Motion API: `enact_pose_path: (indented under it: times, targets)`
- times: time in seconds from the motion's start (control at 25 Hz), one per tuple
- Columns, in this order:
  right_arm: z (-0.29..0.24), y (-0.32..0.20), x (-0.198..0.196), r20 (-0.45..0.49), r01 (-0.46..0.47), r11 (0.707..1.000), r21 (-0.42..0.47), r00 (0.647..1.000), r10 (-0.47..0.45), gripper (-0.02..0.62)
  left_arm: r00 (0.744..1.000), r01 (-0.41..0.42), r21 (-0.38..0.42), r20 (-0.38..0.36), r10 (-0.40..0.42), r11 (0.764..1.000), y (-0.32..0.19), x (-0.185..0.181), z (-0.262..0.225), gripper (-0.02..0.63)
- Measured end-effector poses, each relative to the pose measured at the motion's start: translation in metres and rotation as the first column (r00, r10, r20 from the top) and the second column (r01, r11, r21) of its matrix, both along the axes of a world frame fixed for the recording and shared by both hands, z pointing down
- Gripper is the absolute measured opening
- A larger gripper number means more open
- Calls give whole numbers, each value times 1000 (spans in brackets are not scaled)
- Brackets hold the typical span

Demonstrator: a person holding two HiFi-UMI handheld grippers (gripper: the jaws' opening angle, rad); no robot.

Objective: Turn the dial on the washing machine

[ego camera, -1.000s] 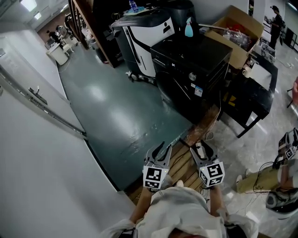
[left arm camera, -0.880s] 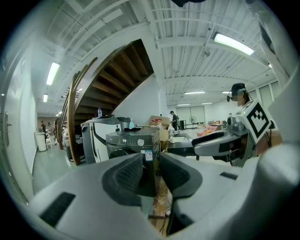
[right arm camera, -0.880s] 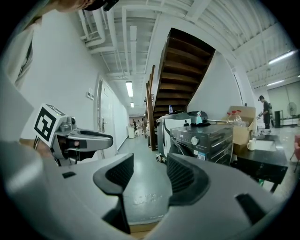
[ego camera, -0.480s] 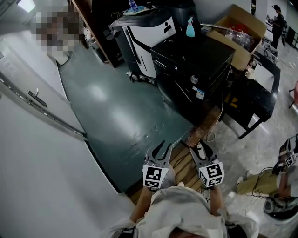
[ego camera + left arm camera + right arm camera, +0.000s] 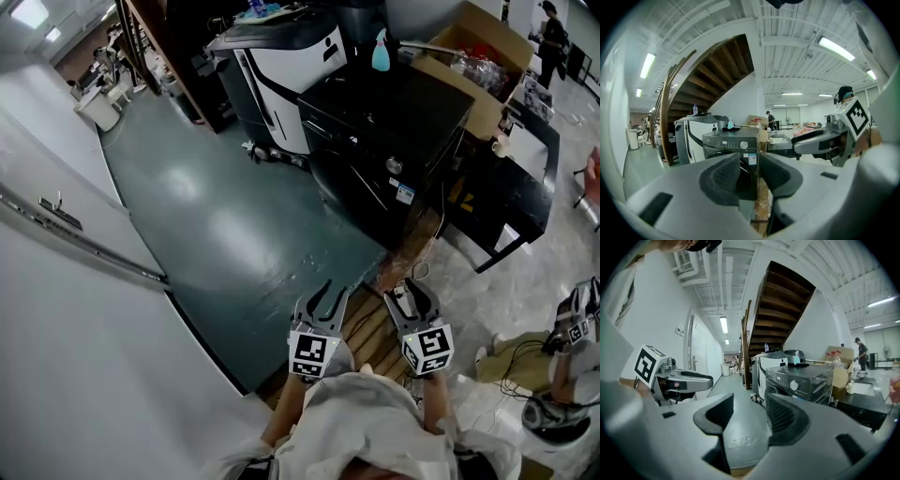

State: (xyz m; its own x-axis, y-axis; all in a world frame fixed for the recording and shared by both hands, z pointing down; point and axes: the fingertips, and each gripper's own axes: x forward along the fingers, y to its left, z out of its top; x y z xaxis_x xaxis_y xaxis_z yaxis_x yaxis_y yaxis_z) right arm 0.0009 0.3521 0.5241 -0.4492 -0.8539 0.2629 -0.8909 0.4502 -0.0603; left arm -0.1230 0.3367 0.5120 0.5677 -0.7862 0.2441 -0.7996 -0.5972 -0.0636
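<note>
The black washing machine (image 5: 394, 122) stands a few steps ahead on the floor, with its round silver dial (image 5: 395, 166) on the front panel. The dial (image 5: 744, 145) also shows in the left gripper view, and the dial (image 5: 794, 386) in the right gripper view, both small and far off. My left gripper (image 5: 323, 298) and right gripper (image 5: 411, 298) hang side by side low in front of me, well short of the machine. Each stands open by a narrow gap with nothing between its pads. The left gripper (image 5: 750, 171) and right gripper (image 5: 750, 413) both point towards the machine.
A blue spray bottle (image 5: 380, 52) stands on the machine's top. A white-and-black appliance (image 5: 281, 56) is to its left, a cardboard box (image 5: 478, 66) and a black table (image 5: 506, 197) to its right. Wooden boards (image 5: 375, 328) lie under my grippers. A white wall (image 5: 56, 281) runs along the left.
Both grippers stay in about the same place with the same narrow gap. The head view has shifted slightly, so the washing machine sits a little lower in the picture.
</note>
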Motion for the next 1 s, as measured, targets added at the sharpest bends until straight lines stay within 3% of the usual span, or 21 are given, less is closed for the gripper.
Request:
enact_pose_path:
  times: [0.44, 1.0]
  targets:
    - [-34, -49, -37, -14, -36, 999, -36, 999, 36, 220, 999, -42, -26, -16, 41, 999, -51, -35, -33, 140]
    - [-61, -66, -59, -33, -77, 997, -22, 997, 77, 221, 997, -77, -16, -31, 76, 997, -78, -55, -57, 140]
